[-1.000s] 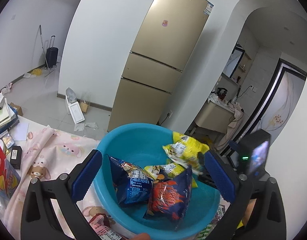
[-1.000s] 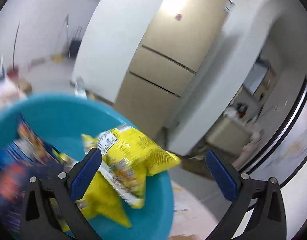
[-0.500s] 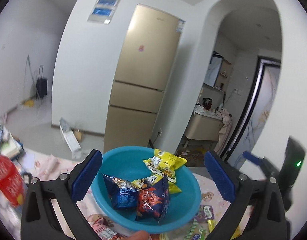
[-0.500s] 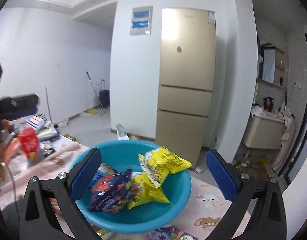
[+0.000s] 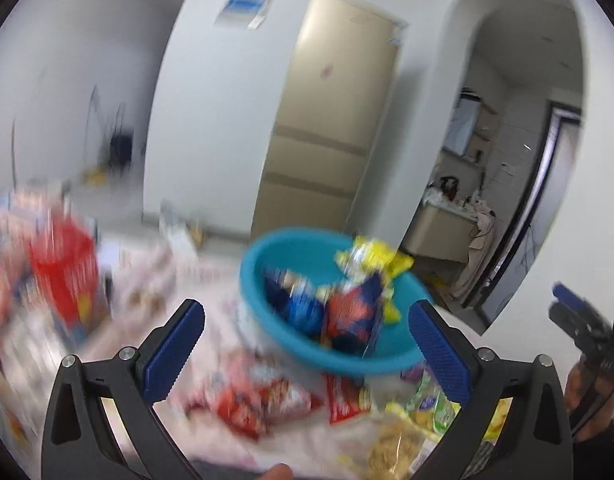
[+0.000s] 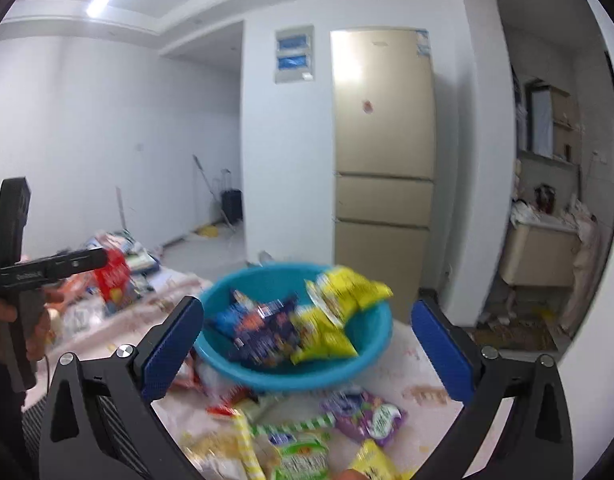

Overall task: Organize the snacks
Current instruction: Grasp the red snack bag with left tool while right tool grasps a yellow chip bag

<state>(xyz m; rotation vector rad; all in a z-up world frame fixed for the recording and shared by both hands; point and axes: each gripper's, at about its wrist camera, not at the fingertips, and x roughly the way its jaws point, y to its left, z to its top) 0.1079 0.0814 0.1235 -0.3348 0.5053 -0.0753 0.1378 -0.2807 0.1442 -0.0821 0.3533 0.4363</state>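
A bare white room stands behind the work: a tall beige three-door refrigerator point(image 6: 383, 168) against the wall, an arched opening to its right leading to a cluttered side room, a dark suitcase point(image 6: 231, 205) and a mop leaning in the far corner. The worktop point(image 6: 419, 380) is covered by a pale pink cloth printed with small bears, and it carries a round turquoise plastic basin point(image 6: 295, 368) already holding a crumpled yellow snack bag point(image 6: 347, 286), a dark blue and red snack bag point(image 6: 267, 328) and others beneath. Loose packets lie on the cloth in front of the basin, among them a purple sweet packet point(image 6: 365, 414), a green packet point(image 6: 303, 454) and a red wrapper point(image 5: 267, 398); a red box point(image 6: 114, 274) stands further left among books and clutter. The right hand-held gripper point(image 6: 307, 350) is released, its blue pads spread wide with nothing between them, aimed over the basin. The left hand-held gripper point(image 5: 305, 350) is likewise spread and empty; its view is smeared by motion, so detail there is poor. The step in hand looks like choosing the next loose packet. To do it well, I would drop a gripper low over one packet lying apart from its neighbours, close on a sealed edge rather than the puffed middle, lift clear of the rim, and release over the basin's open left side, since the yellow bag already leans on the far rim.
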